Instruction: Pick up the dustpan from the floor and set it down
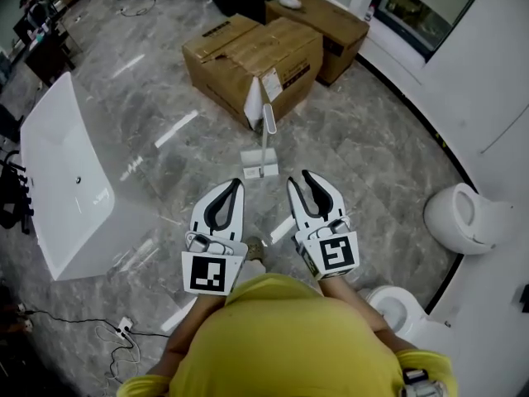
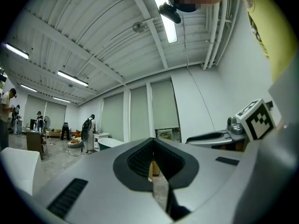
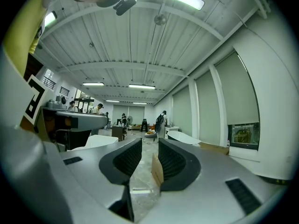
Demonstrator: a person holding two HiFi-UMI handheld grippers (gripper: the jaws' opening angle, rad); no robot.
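bathroom-fixture showroom or store hall: white bathtub [image 1: 62, 180], toilet [image 1: 463, 217], cardboard boxes [image 1: 248, 60] on marble floor [image 1: 372, 147].

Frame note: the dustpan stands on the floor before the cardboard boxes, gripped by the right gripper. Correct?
No. The dustpan does stand before the cardboard boxes, but ungripped. The right gripper is short of it; the right gripper view shows its jaws apart, nothing between them.

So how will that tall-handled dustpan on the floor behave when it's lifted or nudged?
The dustpan looks like thin white plastic, so probably light and stiff. Its tall upright handle over a small pan suggests it tips easily if nudged. On the glossy floor it may slide.
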